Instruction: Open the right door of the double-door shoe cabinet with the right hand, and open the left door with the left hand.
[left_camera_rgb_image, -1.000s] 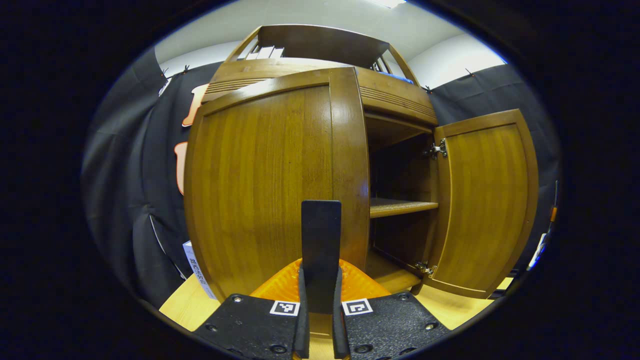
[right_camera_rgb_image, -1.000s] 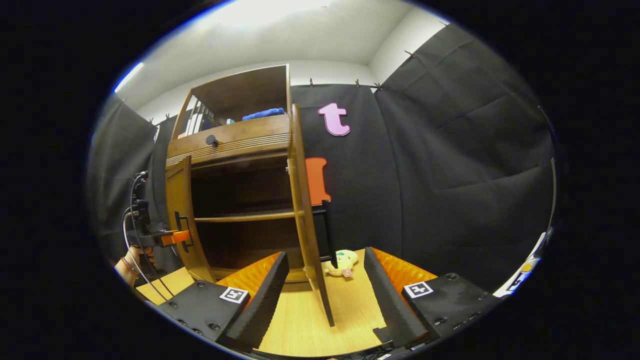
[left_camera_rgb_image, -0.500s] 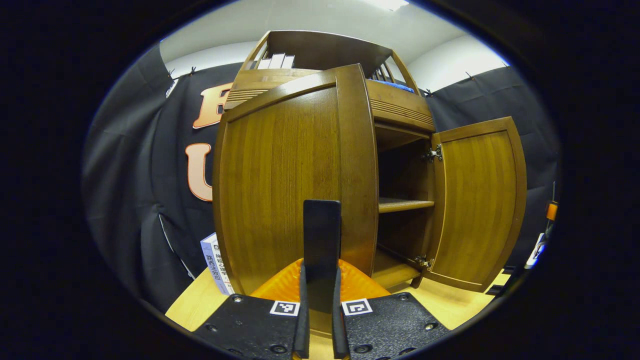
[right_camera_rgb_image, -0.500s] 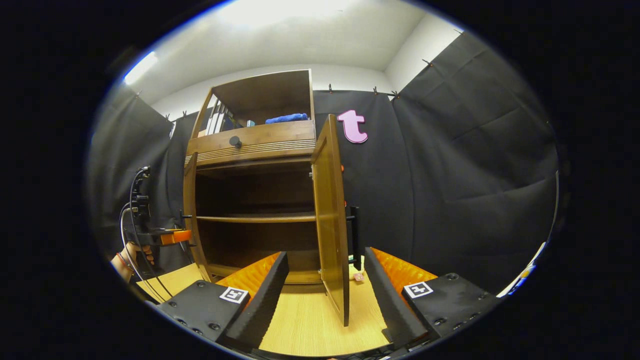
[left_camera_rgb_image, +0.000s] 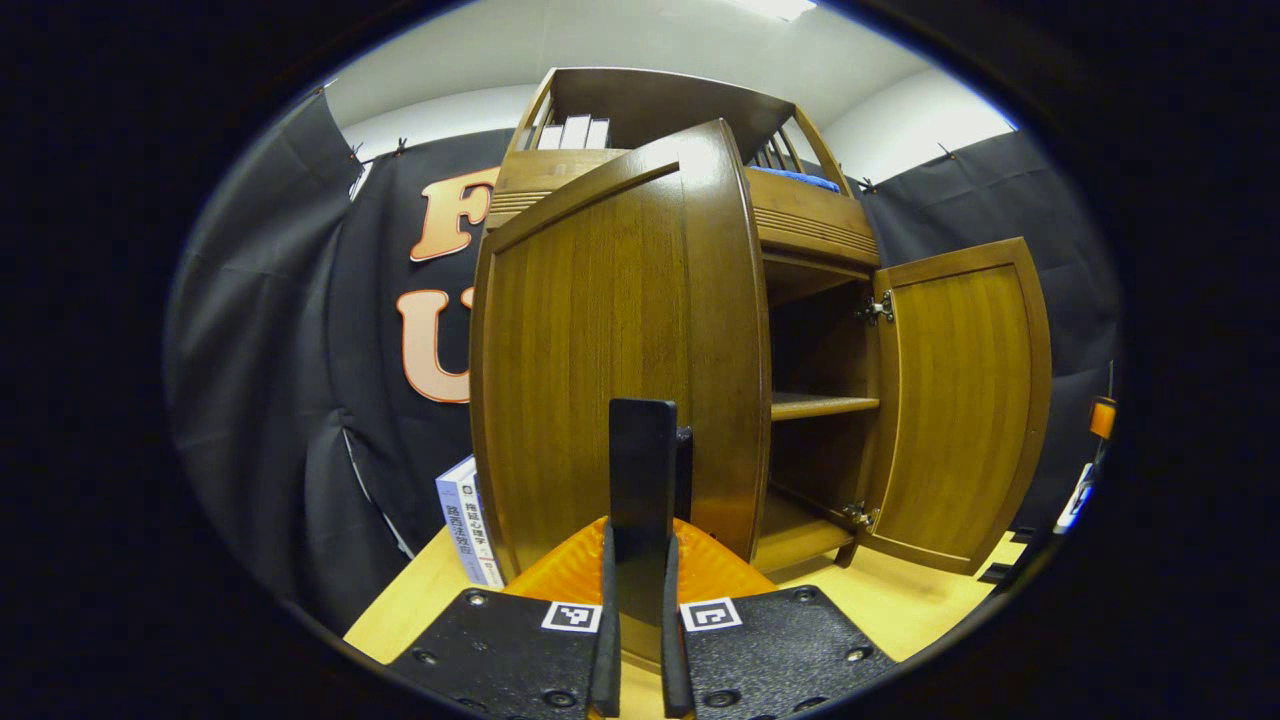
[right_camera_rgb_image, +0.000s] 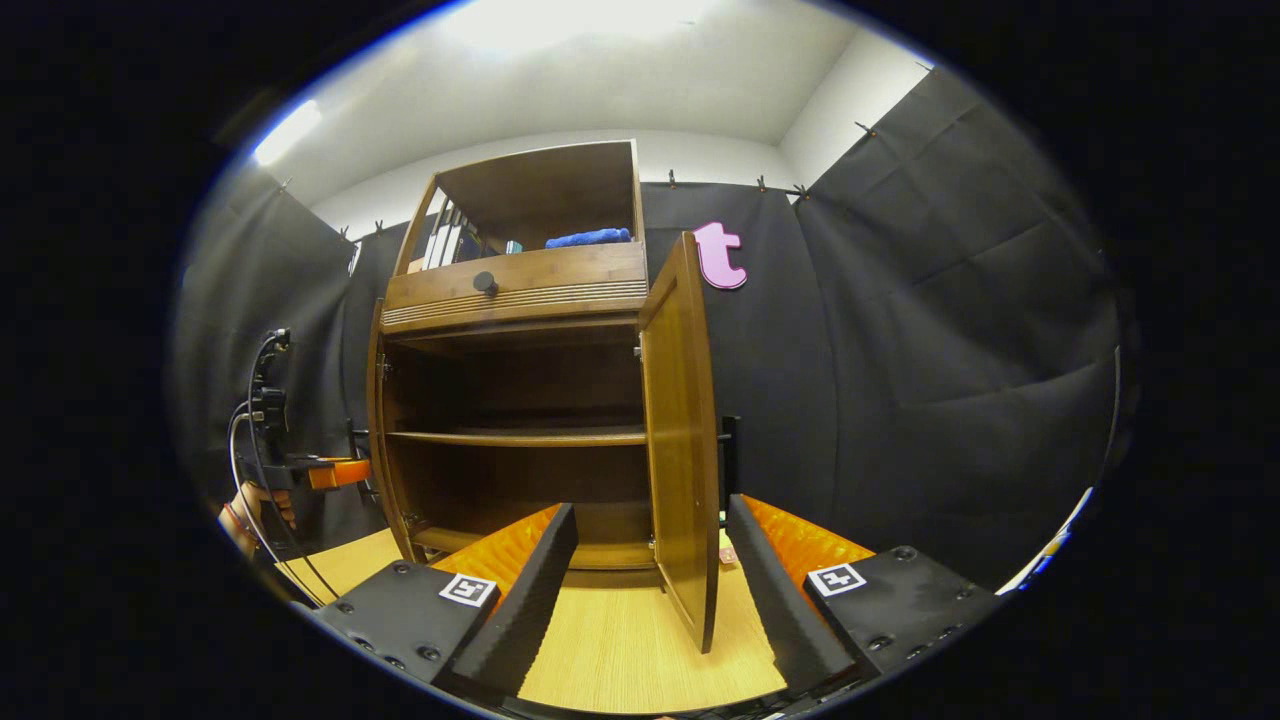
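In the left gripper view my left claw (left_camera_rgb_image: 637, 560) is pinched on the handle (left_camera_rgb_image: 683, 460) of the left door (left_camera_rgb_image: 610, 350), swung well out; the grip itself is partly hidden. In the right gripper view my right claw (right_camera_rgb_image: 650, 580) gapes empty around the edge-on right door (right_camera_rgb_image: 680, 440), wide open, so I judge both nearly done.

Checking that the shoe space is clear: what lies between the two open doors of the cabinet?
In the right gripper view, between the left door and right door is the open cabinet interior: one wooden shelf, nothing visible on it.
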